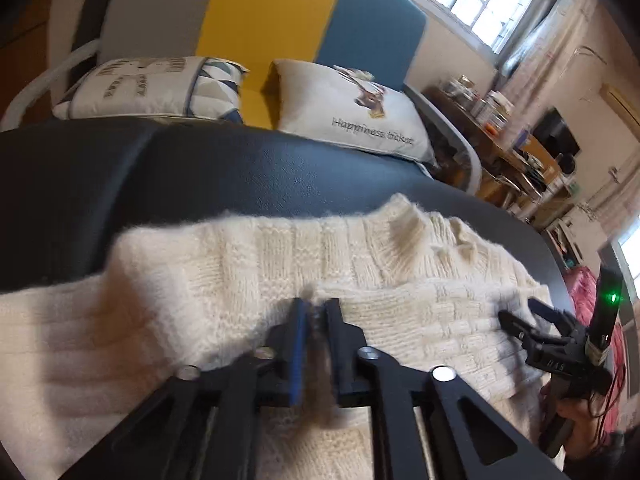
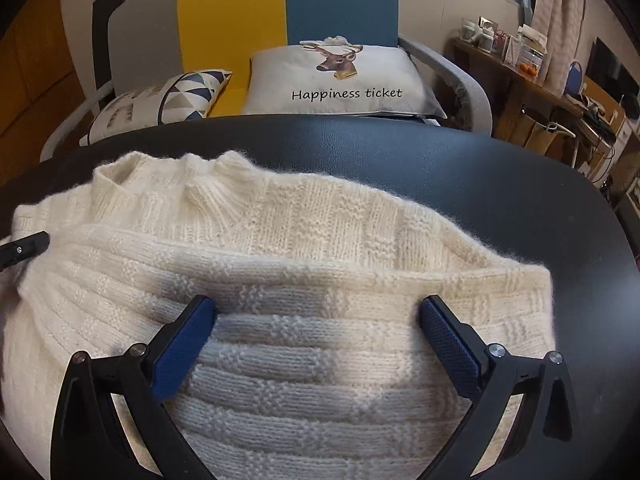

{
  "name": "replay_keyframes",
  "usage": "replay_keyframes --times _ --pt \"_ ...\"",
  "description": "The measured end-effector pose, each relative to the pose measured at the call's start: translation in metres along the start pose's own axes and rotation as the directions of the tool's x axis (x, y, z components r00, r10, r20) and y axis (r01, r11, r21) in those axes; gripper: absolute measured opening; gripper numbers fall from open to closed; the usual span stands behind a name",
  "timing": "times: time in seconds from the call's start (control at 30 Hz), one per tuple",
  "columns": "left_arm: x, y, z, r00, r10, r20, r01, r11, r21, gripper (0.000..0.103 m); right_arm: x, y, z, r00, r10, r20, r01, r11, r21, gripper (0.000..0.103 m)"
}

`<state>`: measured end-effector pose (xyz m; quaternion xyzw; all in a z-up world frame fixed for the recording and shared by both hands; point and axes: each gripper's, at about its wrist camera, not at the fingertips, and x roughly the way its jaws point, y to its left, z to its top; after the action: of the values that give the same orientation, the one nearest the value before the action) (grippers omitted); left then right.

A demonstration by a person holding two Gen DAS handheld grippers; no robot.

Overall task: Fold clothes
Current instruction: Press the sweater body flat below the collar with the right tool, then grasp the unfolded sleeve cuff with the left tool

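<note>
One cream knitted sweater point(image 2: 304, 280) lies spread on the dark counter point(image 2: 460, 168), its ribbed collar at the far side and a folded layer of the knit lying across its near part. The left tongs point(image 1: 316, 308) point down at the sweater with their jaws drawn nearly together, and a pinch of fuzzy knit sits between the blue pads; the blur there leaves unclear how firmly they press. The right tongs point(image 2: 318, 312) hover just above the folded layer with their jaws spread wide, holding nothing, blue pads point(image 2: 450, 344) facing inward. In the left wrist view the right tongs point(image 1: 520, 312) show at the right edge over the sweater's side. Beyond the counter stands a striped sofa point(image 2: 240, 20) with two printed cushions point(image 2: 340, 80).
</note>
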<state>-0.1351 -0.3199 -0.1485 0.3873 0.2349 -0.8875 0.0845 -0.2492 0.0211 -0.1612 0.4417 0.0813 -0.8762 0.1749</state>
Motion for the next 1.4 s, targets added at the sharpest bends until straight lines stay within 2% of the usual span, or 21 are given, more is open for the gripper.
replay_keyframes --times 0.07,0.17,0.23,0.27,0.4,0.47,0.57,0.67,0.77,0.87,0.93,0.97,1.03,1.1,1.13,1.2,1.27,1.3,1.4 --pt "-0.014 -0.005 0.004 0.999 0.002 0.045 -0.003 1.0 0.008 0.018 -0.001 -0.001 0.002 1.0 0.008 -0.002 -0.008 1.0 -0.004 0.103" --pt "-0.024 -0.021 0.01 0.996 -0.057 0.066 0.051 0.995 0.086 0.02 -0.011 0.001 0.006 0.999 0.027 0.024 -0.026 0.999 -0.027 0.103" --pt "-0.017 -0.036 0.01 0.997 -0.066 0.034 0.061 0.988 0.145 0.02 -0.014 0.006 0.011 0.999 0.036 0.025 -0.034 0.998 -0.051 0.103" --pt "-0.01 -0.045 0.009 0.998 -0.062 0.004 0.06 0.982 0.179 0.02 -0.012 0.007 0.015 1.0 0.014 0.017 -0.013 0.998 -0.066 0.103" --pt "0.028 -0.053 -0.002 0.991 0.024 -0.129 0.004 0.978 0.209 0.02 0.005 -0.006 0.018 0.998 -0.046 -0.05 0.043 0.998 -0.045 0.103" --pt "0.03 -0.047 -0.005 0.994 0.008 -0.108 0.012 0.984 0.18 0.02 0.01 -0.017 0.015 0.999 -0.011 -0.039 0.011 1.0 -0.003 0.103" --pt "0.027 -0.044 -0.006 0.996 -0.002 -0.09 0.016 0.989 0.147 0.021 0.008 -0.019 0.01 1.0 0.002 -0.009 -0.003 1.0 -0.017 0.103" --pt "0.004 -0.049 -0.008 1.0 0.003 -0.028 0.001 0.989 0.146 0.02 0.0 -0.019 0.01 1.0 0.014 -0.021 -0.014 1.0 -0.026 0.103" --pt "-0.025 -0.05 -0.019 0.998 -0.059 0.024 0.055 0.987 0.154 0.02 -0.031 -0.018 0.002 0.998 0.057 0.016 -0.056 0.997 -0.054 0.103" --pt "-0.025 -0.045 -0.03 0.999 -0.044 -0.008 0.044 0.99 0.132 0.02 -0.053 -0.012 -0.014 0.997 0.074 0.011 -0.072 0.994 -0.087 0.103" --pt "-0.011 -0.037 -0.037 0.997 0.012 -0.073 -0.005 0.995 0.1 0.019 -0.05 -0.01 -0.028 0.999 0.033 -0.037 -0.036 0.995 -0.089 0.103" --pt "-0.005 -0.03 -0.041 0.996 0.007 -0.093 0.0 0.997 0.075 0.02 -0.046 -0.013 -0.034 0.998 0.035 -0.049 -0.038 0.996 -0.076 0.103" --pt "-0.01 -0.024 -0.04 0.998 -0.025 -0.064 0.027 0.999 0.044 0.02 -0.037 -0.018 -0.044 0.997 0.044 -0.07 -0.048 0.998 -0.047 0.103" --pt "-0.018 -0.013 -0.038 0.995 -0.077 -0.062 0.073 0.995 -0.062 0.021 -0.038 -0.02 -0.046 0.998 0.051 -0.048 -0.053 0.998 -0.043 0.103" --pt "-0.026 -0.003 -0.041 0.993 -0.11 -0.051 0.103 0.986 -0.129 0.022 -0.039 -0.019 -0.045 0.998 0.043 -0.052 -0.046 0.998 -0.04 0.103" --pt "-0.05 0.022 -0.054 0.985 -0.171 -0.001 0.165 0.951 -0.26 0.022 -0.052 -0.014 -0.045 0.999 0.029 -0.036 -0.03 0.999 -0.026 0.103" --pt "-0.085 0.057 -0.077 0.975 -0.208 0.079 0.222 0.894 -0.389 0.024 -0.069 -0.004 -0.049 0.997 0.073 0.002 -0.072 0.997 -0.016 0.103" --pt "-0.1 0.072 -0.088 0.973 -0.202 0.111 0.231 0.873 -0.431 0.025 -0.077 0.006 -0.053 0.993 0.117 0.013 -0.117 0.993 -0.018 0.103" --pt "-0.156 0.141 -0.119 0.973 -0.11 0.202 0.206 0.808 -0.552 0.026 -0.094 0.043 -0.07 0.977 0.214 0.025 -0.213 0.977 -0.029 0.103"
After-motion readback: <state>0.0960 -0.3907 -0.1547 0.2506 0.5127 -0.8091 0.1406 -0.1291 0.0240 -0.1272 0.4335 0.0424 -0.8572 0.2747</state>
